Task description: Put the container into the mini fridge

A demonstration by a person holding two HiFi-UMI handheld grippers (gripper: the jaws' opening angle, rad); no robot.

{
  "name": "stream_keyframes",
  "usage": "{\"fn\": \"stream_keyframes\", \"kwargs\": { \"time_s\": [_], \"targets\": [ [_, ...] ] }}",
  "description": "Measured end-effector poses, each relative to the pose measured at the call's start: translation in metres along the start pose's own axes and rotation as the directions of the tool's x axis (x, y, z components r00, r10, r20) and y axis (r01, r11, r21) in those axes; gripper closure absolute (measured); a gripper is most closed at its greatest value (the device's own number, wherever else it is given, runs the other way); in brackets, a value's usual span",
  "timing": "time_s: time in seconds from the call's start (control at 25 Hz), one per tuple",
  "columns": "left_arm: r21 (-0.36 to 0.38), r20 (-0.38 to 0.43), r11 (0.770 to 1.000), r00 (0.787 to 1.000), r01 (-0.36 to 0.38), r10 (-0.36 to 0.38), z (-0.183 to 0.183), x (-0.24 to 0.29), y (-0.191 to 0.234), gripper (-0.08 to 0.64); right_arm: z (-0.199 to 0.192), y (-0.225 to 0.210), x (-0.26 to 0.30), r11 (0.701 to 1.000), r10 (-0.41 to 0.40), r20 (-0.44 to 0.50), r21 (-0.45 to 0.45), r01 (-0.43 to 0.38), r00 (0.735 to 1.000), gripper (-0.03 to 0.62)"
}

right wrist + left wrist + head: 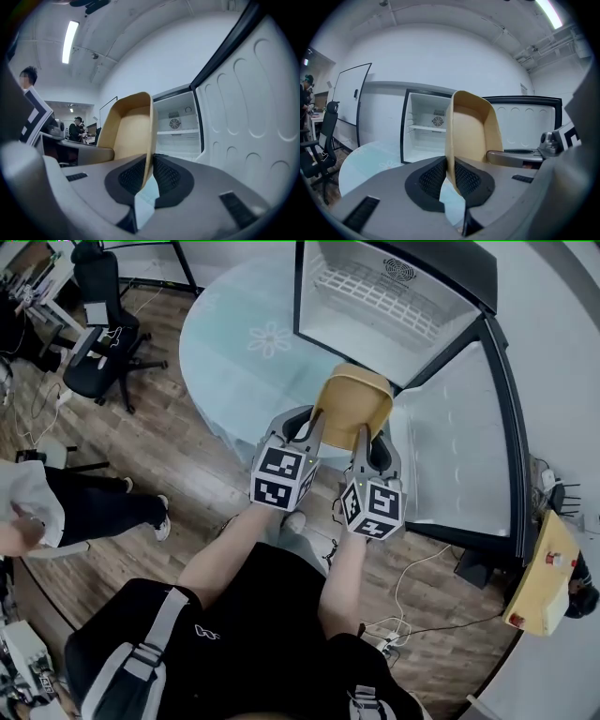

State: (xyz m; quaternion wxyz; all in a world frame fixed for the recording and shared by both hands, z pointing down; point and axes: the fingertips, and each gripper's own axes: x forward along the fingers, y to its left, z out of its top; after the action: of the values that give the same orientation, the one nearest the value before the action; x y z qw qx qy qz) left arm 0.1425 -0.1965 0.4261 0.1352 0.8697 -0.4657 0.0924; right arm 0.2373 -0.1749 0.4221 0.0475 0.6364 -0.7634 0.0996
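While jaws pinch container (352,401) rims, fridge (441,317) open.

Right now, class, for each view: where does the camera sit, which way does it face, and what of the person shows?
Head view: on the head, steeply down at the container before the open mini fridge; arms, torso, left gripper, right gripper show.
Left gripper view: along its jaws, shut on the container, toward the mini fridge.
Right gripper view: likewise.
Shared: container, mini fridge.
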Motion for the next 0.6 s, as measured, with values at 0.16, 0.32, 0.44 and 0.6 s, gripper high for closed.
{"fn": "stream_keyframes", "kwargs": {
  "time_s": [0.16,0.32,0.44,0.6],
  "targets": [
    [-0.027,-0.035,1.0,0.999,-0.002,0.001,-0.011,0.02,0.007,0.531,-0.012,-0.006,0.014,1.0,0.007,-0.036,0.006,-0.007,0.999,0.552],
    [-0.036,-0.057,0.999,0.998,0.02,-0.022,-0.013,0.051,0.005,0.532,-0.015,-0.026,0.03,1.0,-0.013,-0.06,0.011,0.014,0.998,0.541],
    [-0.036,-0.076,0.999,0.996,0.04,-0.043,-0.015,0.074,0.007,0.532,-0.02,-0.041,0.046,0.999,-0.025,-0.08,0.02,0.027,0.997,0.541],
    [-0.047,-0.124,0.998,0.991,0.038,-0.043,-0.028,0.099,0.022,0.532,-0.031,-0.048,0.075,0.999,-0.012,-0.117,0.035,0.016,0.993,0.541]
  ]
}}
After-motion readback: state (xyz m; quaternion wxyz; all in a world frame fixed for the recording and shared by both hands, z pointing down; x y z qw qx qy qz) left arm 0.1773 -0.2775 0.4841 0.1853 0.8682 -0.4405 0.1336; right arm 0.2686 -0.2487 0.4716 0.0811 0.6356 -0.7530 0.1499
